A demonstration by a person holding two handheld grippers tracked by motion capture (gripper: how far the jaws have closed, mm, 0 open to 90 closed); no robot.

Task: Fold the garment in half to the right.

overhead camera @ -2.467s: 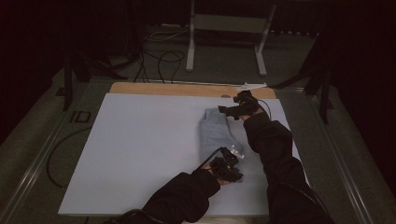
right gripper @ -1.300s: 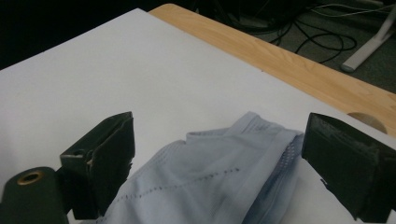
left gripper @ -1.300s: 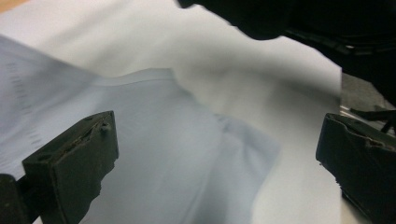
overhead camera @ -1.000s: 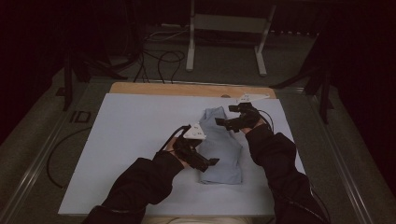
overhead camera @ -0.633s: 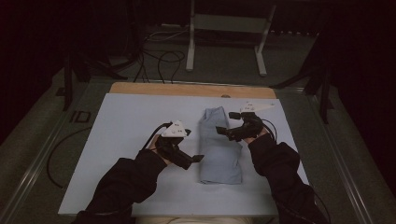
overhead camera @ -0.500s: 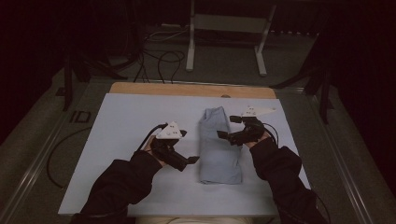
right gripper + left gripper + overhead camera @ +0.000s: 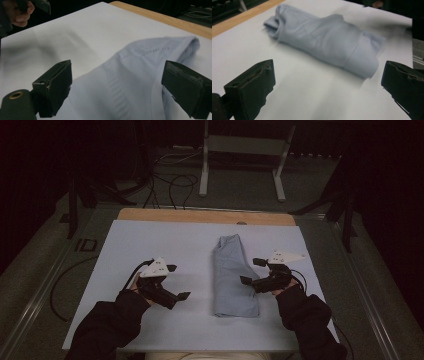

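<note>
A folded pale blue garment (image 7: 233, 275) lies lengthwise in the middle of the white table sheet (image 7: 165, 245). In the left gripper view the garment (image 7: 327, 41) stretches across ahead of the jaws. My left gripper (image 7: 176, 282) hovers left of it, open and empty, a hand's width away. My right gripper (image 7: 251, 271) sits at the garment's right edge, open, its jaws over the cloth but holding nothing. In the right gripper view the garment (image 7: 130, 87) lies under and between the wide-apart jaws.
A wooden strip (image 7: 205, 216) runs along the table's far edge. Beyond it, cables (image 7: 170, 182) lie on the floor and a metal stand (image 7: 240, 155) rises. A dark floor surrounds the table on both sides.
Both grippers have let go of the garment and pulled apart. The left one moved leftward off the cloth; the right one drew back toward the near right. The garment now lies straight and folded.
</note>
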